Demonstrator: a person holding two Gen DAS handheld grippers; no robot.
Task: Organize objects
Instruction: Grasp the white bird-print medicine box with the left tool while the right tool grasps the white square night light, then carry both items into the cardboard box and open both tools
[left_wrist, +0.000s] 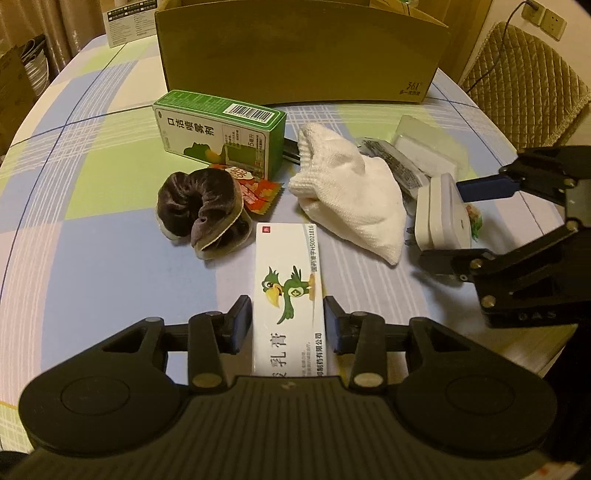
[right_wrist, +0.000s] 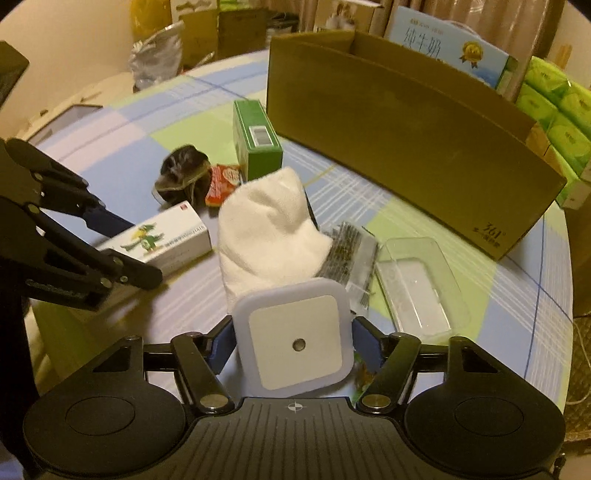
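Left tongs (left_wrist: 288, 325) sit closed onto the white ointment box (left_wrist: 286, 280), pads against its two long sides near the lower end, the box lying flat on the desk (left_wrist: 110, 266). Right tongs (right_wrist: 293, 343) straddle the white night-light plug (right_wrist: 295, 339), blue pads hugging its sides; whether they truly press yet, I can't tell.

Risk one: the ointment box is gripped near one end, so on a lift it may droop or twist out.

Risk two: the plug looks smooth and rounded, tilted against the white sock (right_wrist: 266, 236); a loose pinch could let it squirt free, or drag the sock along.

Beyond, the brown scrunchie (left_wrist: 199, 210), green spray box (left_wrist: 221, 136) and clear plastic case (right_wrist: 417, 288) crowd the route to the cardboard box (left_wrist: 295, 55), so a low carry could knock them.
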